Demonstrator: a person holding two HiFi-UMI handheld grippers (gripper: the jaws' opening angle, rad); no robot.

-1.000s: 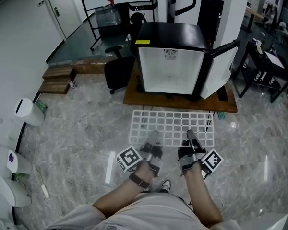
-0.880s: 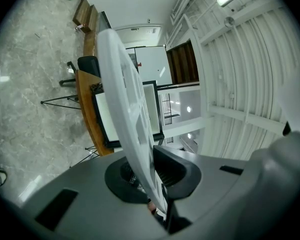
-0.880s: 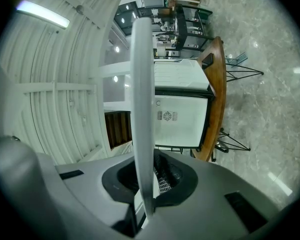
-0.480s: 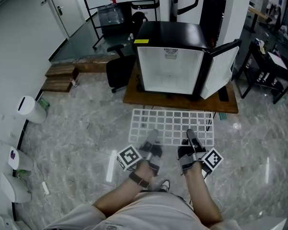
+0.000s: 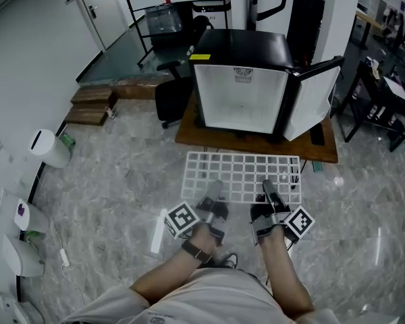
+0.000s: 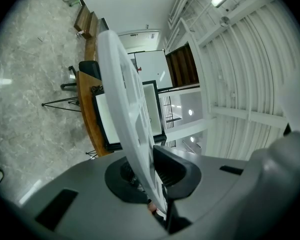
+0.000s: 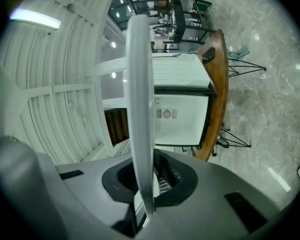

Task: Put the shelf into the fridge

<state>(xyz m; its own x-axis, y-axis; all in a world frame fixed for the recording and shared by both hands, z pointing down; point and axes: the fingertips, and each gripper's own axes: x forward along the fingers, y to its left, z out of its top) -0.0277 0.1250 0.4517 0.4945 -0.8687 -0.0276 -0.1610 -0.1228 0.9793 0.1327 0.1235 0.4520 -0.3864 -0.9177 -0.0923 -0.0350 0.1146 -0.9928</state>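
Observation:
A white wire-grid shelf (image 5: 243, 177) is held level above the floor, in front of the small black fridge (image 5: 246, 79). The fridge stands on a low wooden platform (image 5: 189, 135) with its door (image 5: 314, 100) swung open to the right and its white inside bare. My left gripper (image 5: 212, 193) is shut on the shelf's near edge at the left. My right gripper (image 5: 267, 191) is shut on the same edge at the right. In the left gripper view the shelf (image 6: 127, 119) runs edge-on between the jaws. The right gripper view shows the shelf (image 7: 140, 114) the same way, with the fridge (image 7: 182, 119) behind.
A black office chair (image 5: 172, 96) stands left of the fridge. Wooden boards (image 5: 91, 106) lie on the floor further left. White bins (image 5: 47, 147) line the left wall. Dark tables (image 5: 385, 93) stand at the right. A metal trolley (image 5: 162, 22) is at the back.
The view has shifted slightly: fridge and shelf sit a little further right and the scene appears marginally closer. Both grippers keep their hold on the shelf.

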